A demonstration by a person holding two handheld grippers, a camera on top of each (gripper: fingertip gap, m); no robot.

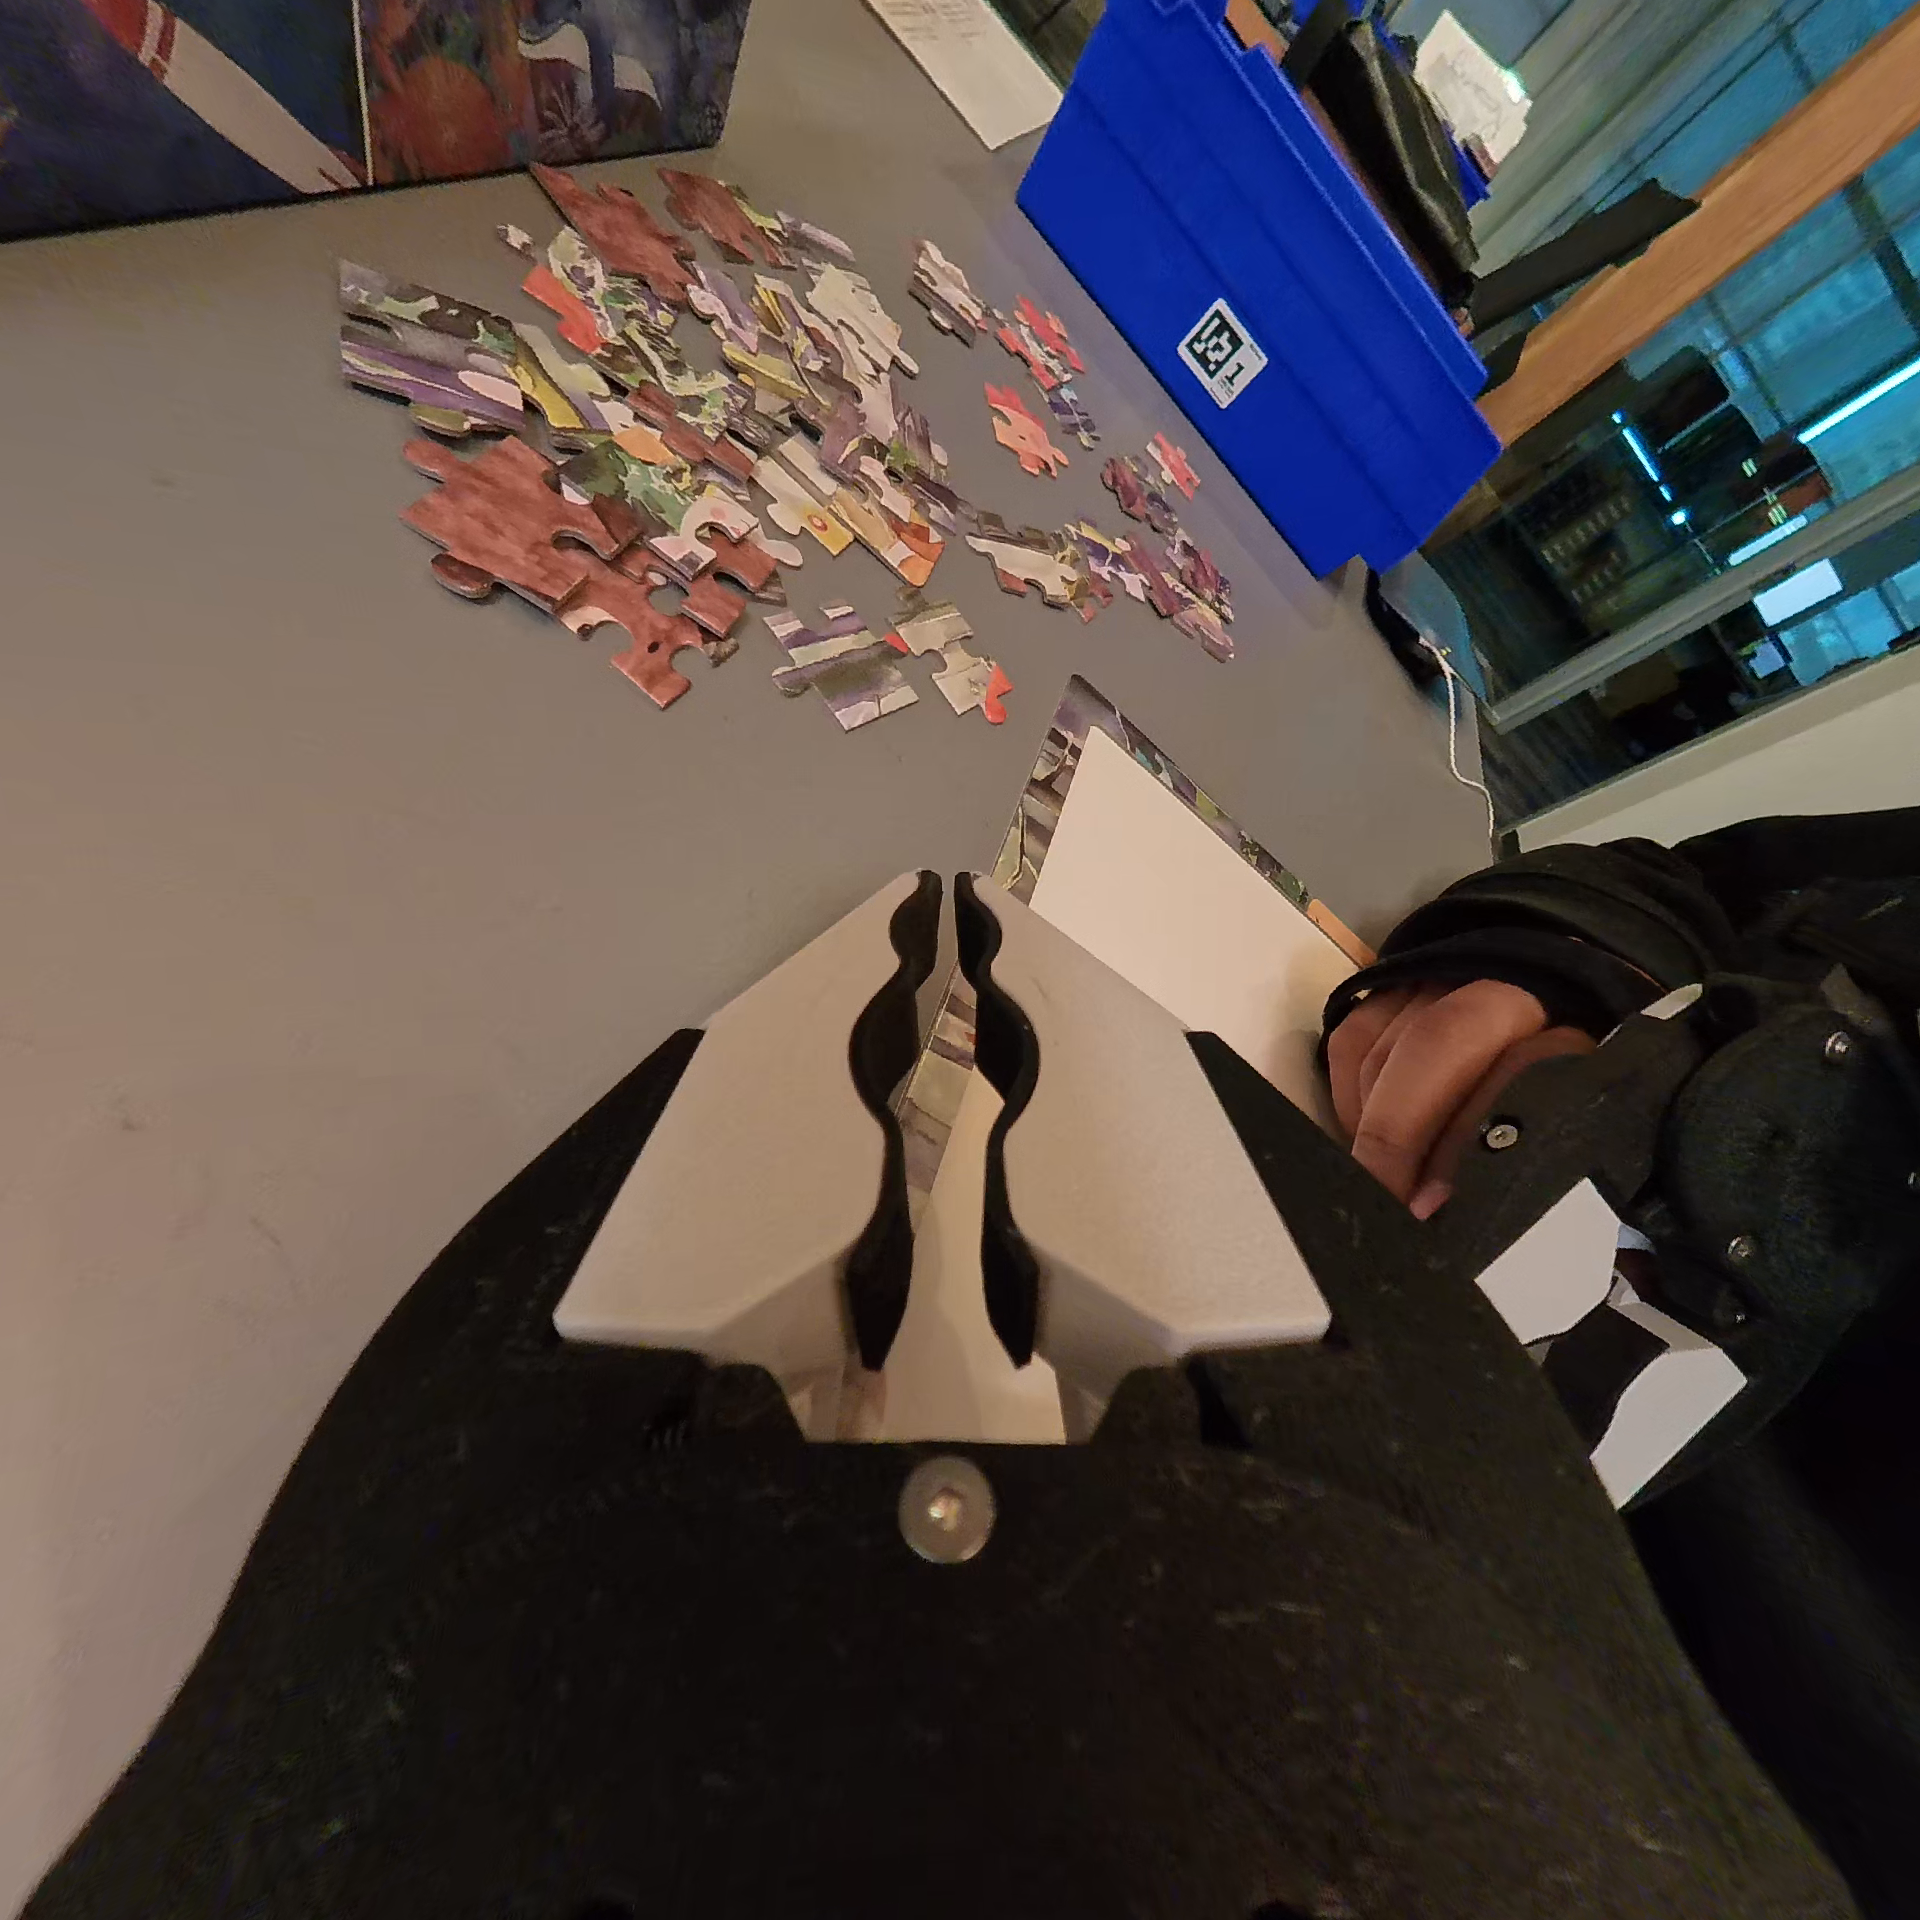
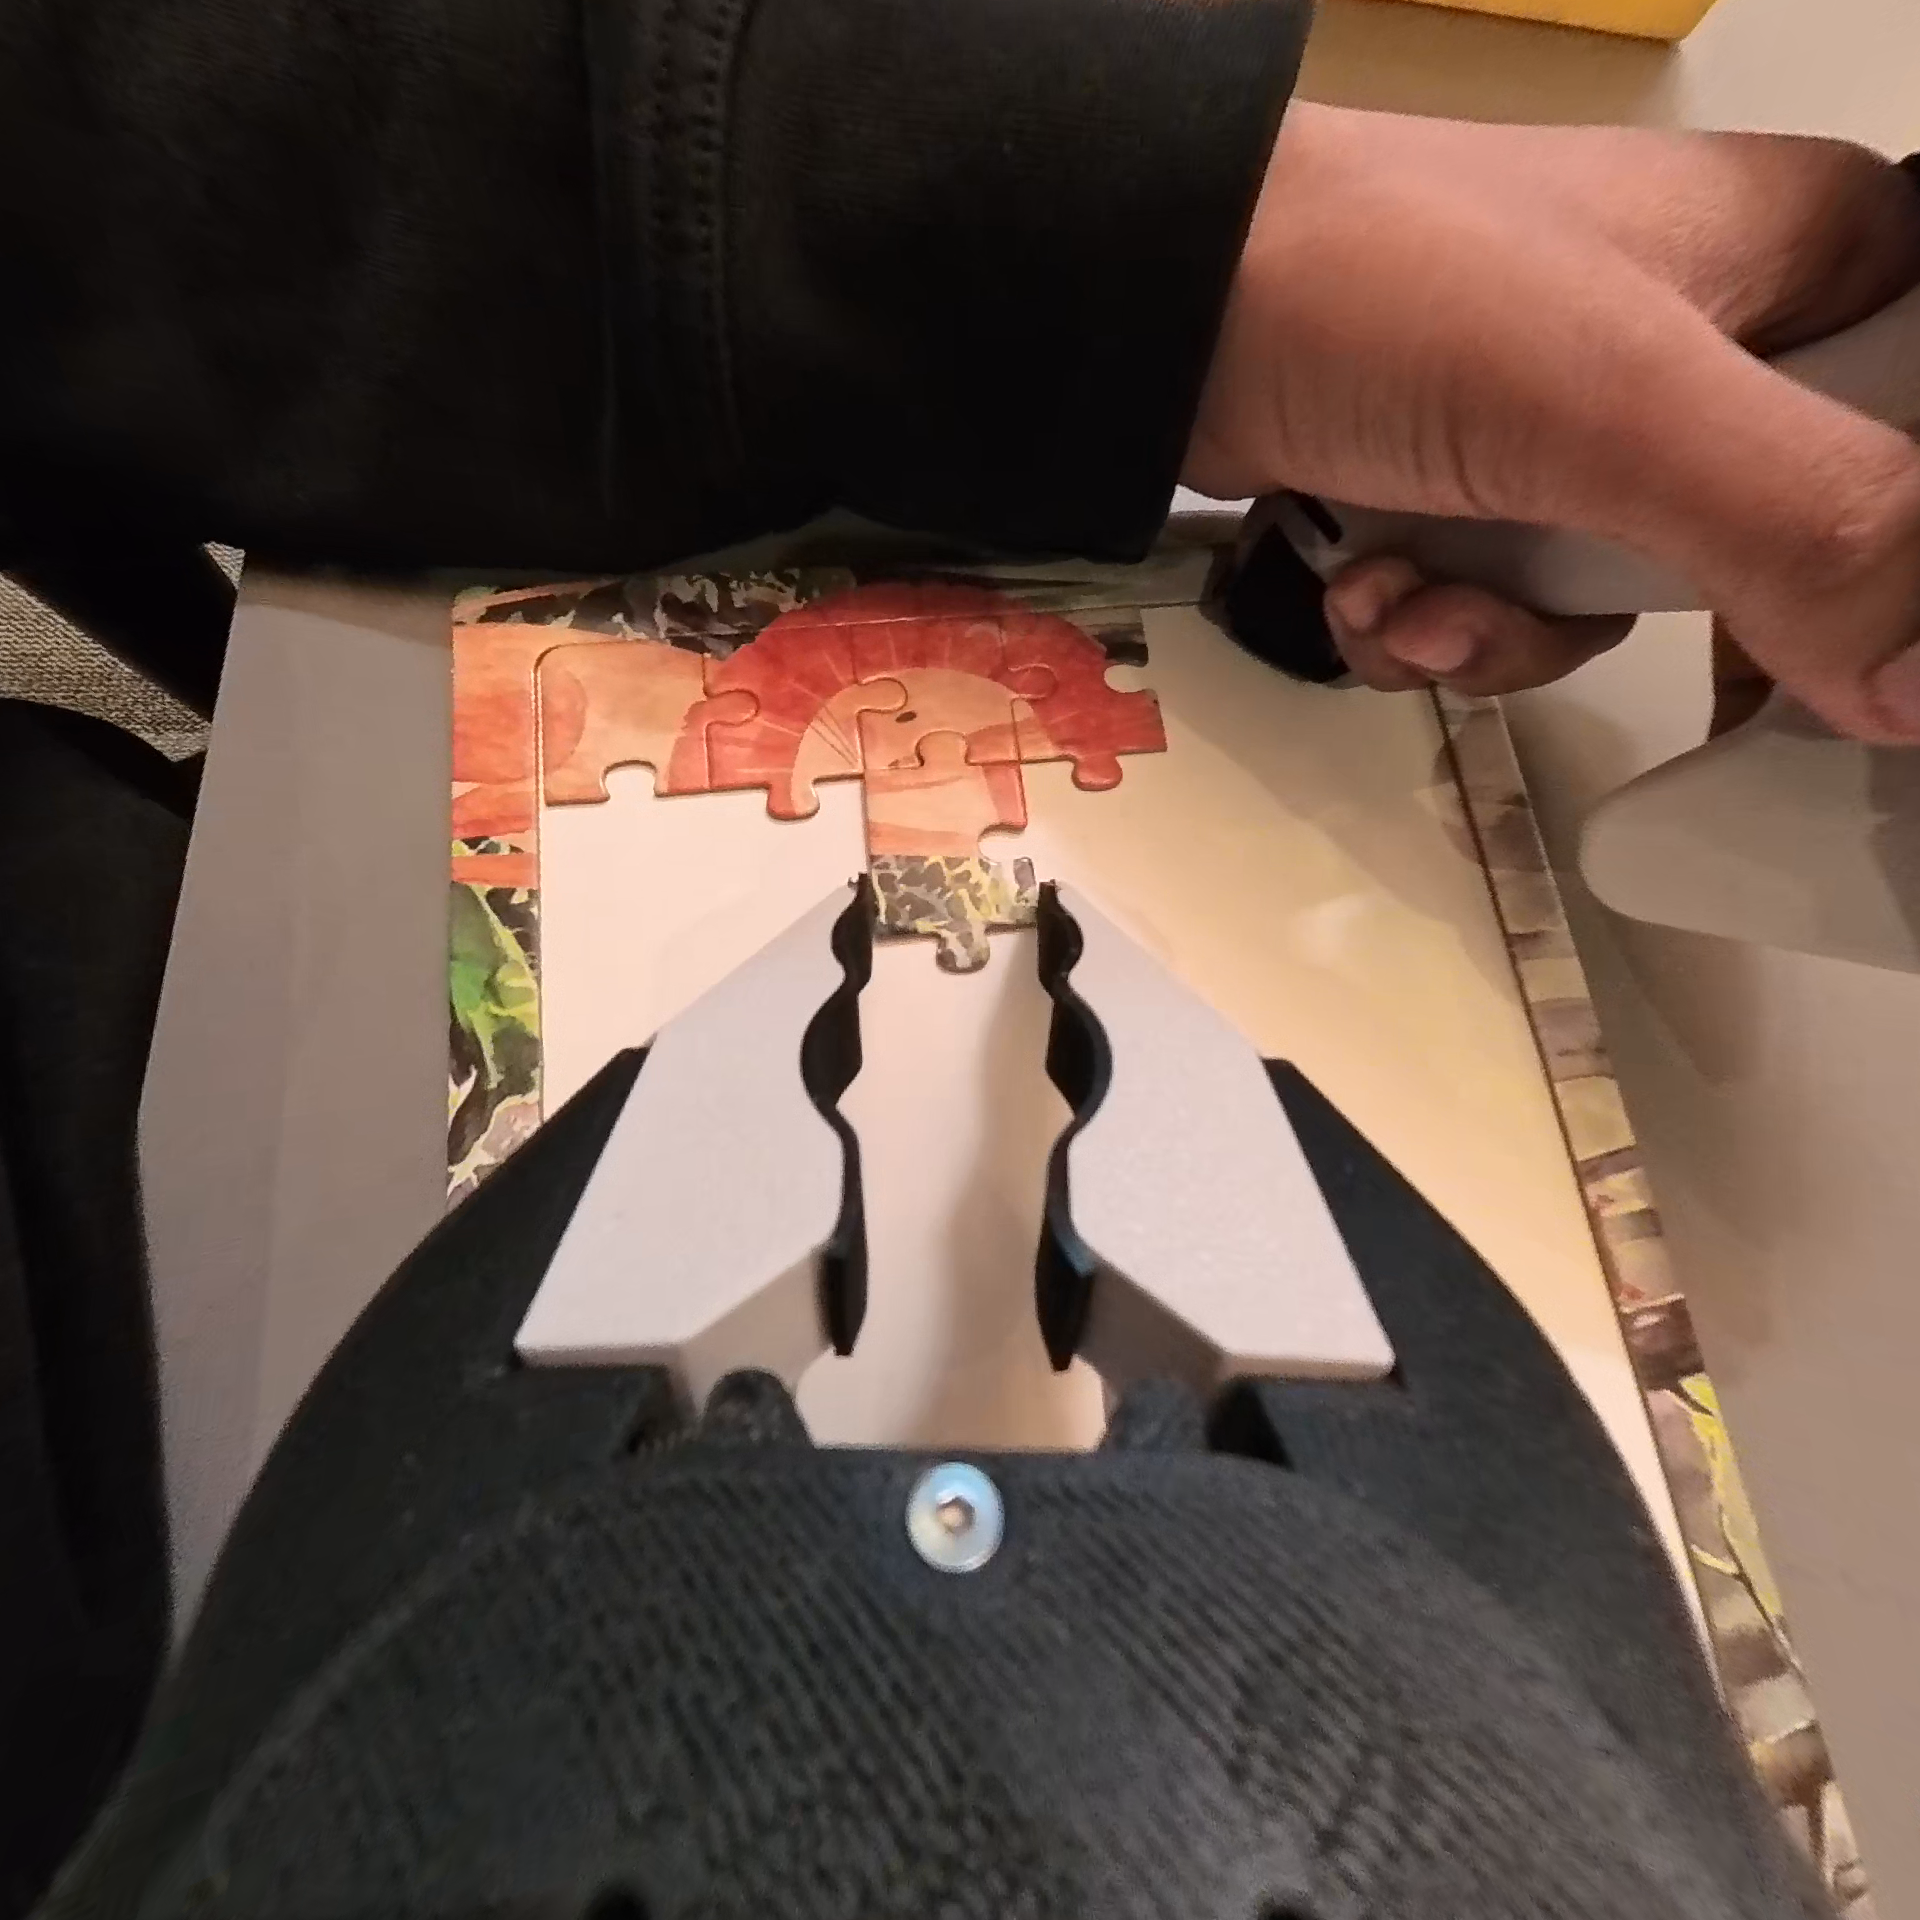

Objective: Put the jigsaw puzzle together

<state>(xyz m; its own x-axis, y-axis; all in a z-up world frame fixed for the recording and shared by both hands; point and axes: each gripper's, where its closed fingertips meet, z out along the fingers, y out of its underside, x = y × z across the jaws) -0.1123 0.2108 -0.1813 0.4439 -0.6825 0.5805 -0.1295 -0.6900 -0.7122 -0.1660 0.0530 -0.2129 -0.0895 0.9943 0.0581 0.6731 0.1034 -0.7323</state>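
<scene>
I am holding my left gripper [image 1: 938, 881] low over the grey table [image 1: 260, 831], its fingers almost together and pinching the edge of the puzzle tray [image 1: 1143, 862]; the printed border of the tray is showing in the narrow slit between the black pads [image 1: 883, 1039]. Ahead of these fingers, well apart from them, the loose jigsaw pieces [image 1: 727, 436] are lying in a scattered heap, some face up in brown, purple and red. Beyond the heap, to the left, the puzzle box [image 1: 364, 83] is standing, and to the right of the heap a blue bin [image 1: 1247, 260] is sitting. To the right of the left gripper, my right hand [image 1: 1423, 1081] is gripping the other tool.

My right gripper [image 2: 954, 883] is hovering over the white floor of the tray [image 2: 1195, 1039] with its fingers spread apart, flanking a dark mottled puzzle piece [image 2: 940, 904]; whether the tips are touching it, I cannot tell. That piece is sitting just below the joined red and orange section [image 2: 883, 717], touching its lower edge. Further ahead, my left hand [image 2: 1507, 416] and black sleeve [image 2: 623, 260] are crossing above the tray.
</scene>
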